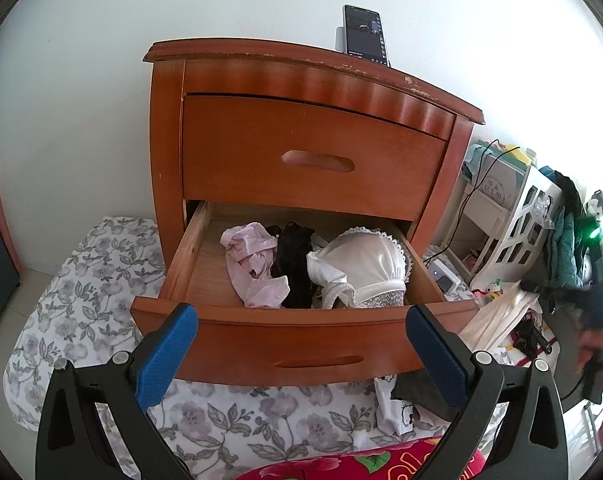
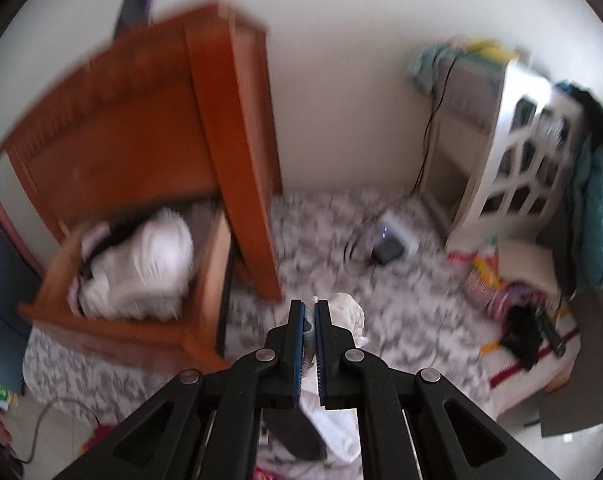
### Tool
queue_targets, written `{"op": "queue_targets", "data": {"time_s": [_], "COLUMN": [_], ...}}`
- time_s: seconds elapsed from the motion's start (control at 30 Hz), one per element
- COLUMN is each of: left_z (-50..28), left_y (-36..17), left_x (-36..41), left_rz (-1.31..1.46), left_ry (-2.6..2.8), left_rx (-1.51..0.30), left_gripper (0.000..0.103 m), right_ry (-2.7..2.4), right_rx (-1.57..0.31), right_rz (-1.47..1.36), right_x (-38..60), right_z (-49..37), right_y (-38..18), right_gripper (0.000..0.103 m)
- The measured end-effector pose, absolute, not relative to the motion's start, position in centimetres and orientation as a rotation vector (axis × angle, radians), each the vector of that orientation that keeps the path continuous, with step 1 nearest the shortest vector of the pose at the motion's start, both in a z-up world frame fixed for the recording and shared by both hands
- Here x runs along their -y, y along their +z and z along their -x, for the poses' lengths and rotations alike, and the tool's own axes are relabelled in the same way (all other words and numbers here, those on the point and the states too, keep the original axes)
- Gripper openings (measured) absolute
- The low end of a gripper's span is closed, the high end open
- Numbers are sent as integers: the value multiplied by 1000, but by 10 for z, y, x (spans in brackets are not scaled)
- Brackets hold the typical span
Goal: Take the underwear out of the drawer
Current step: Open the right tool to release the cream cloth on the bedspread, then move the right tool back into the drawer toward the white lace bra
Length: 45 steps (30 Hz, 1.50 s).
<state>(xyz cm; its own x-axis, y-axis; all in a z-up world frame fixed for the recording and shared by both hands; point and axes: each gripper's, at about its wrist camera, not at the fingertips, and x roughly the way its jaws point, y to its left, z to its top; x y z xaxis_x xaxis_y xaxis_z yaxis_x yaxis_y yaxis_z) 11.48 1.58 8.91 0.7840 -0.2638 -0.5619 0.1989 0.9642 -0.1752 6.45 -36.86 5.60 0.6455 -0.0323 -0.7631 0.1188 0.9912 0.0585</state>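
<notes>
Right gripper [image 2: 309,312] pinches a pale garment [image 2: 347,312] beside the nightstand [image 1: 301,80], probably bound for the floral bedding [image 1: 81,280]. Left gripper [image 1: 301,332], jaws spread and empty, waits before the open bottom drawer [image 1: 261,344]. Inside: pink underwear [image 1: 253,264], black lace [image 1: 295,264], white bra [image 1: 361,264]. Cluttered bedroom; white shelf [image 1: 513,220] on the right.

Orange-brown drawer [image 1: 301,340] holds pink underwear [image 1: 253,268], black lace [image 1: 295,268], white bra [image 1: 361,268].
</notes>
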Motion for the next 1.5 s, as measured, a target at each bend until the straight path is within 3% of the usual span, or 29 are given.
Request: {"op": "queue_targets", "data": {"time_s": [0.33, 0.67, 0.7, 0.77, 0.8, 0.83, 0.93, 1.27, 1.5], "left_z": [-118, -121, -121, -121, -121, -121, -122, -120, -120], "left_y": [85, 83, 83, 83, 83, 83, 83, 82, 82], "left_x": [-18, -21, -20, -21, -21, -21, -21, -21, -21], "left_rz": [115, 119, 120, 120, 120, 120, 121, 132, 140], "left_ry": [-248, -241, -240, -241, -241, -242, -241, -234, -232], "left_rx": [-631, -639, -639, -639, -639, -638, -638, -635, -633], "left_gripper": [103, 103, 103, 103, 103, 103, 103, 103, 103], "right_ry": [-109, -157, -162, -169, -171, -173, -170, -153, -132], "right_rx": [-1083, -1198, -1201, -1203, -1200, -1193, -1180, -1100, -975], "right_rz": [-142, -171, -176, -182, -182, -179, -177, -155, -110], "right_x": [360, 366, 368, 371, 372, 373, 377, 377, 364], "right_z": [-91, -99, -98, -97, -96, -95, -94, -84, -73], "right_y": [-42, -89, -89, -87, -86, -84, -77, -40, 5], "right_gripper": [6, 8, 14, 35, 51, 55, 59, 102, 103]}}
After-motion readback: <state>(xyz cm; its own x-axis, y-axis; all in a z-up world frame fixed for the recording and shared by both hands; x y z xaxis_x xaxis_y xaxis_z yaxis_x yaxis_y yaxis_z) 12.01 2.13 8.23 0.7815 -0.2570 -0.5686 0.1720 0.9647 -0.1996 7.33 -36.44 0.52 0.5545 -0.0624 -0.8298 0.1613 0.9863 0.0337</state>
